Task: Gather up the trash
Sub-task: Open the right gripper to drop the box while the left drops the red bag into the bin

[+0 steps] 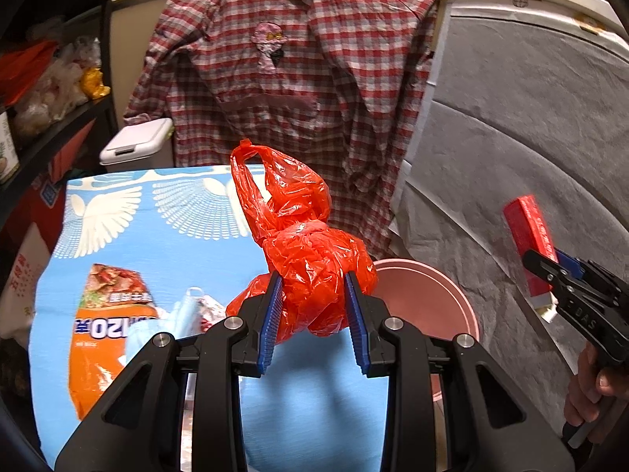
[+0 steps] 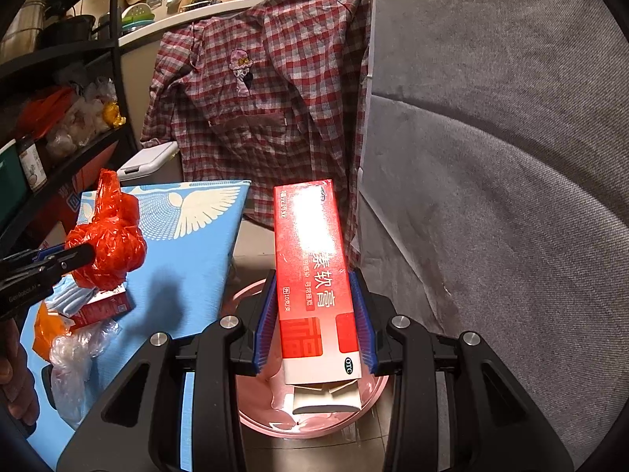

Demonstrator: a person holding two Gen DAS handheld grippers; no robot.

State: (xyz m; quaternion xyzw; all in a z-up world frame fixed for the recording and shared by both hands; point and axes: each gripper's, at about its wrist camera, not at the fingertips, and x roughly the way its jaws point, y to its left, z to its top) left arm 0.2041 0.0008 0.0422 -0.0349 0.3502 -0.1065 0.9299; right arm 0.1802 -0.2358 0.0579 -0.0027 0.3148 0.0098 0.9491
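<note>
Crumpled red bag [image 1: 314, 275]; red carton [image 2: 318, 275] above pink bin [image 2: 251, 299]

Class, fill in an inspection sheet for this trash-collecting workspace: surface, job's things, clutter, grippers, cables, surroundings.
Surface: blue table cover printed with white wings.
Job's things: crumpled red plastic bag; red ointment box with an open end flap; pink bin on the floor beside the table.
Clutter: orange snack packet, clear plastic wrap, small red carton on the cover.
Grippers: left hand-held gripper shut on the bag; right hand-held gripper shut on the box, above the bin.
Cables: nothing seen.
Surroundings: plaid shirt hanging behind, grey cloth at right, dark shelves at left.
</note>
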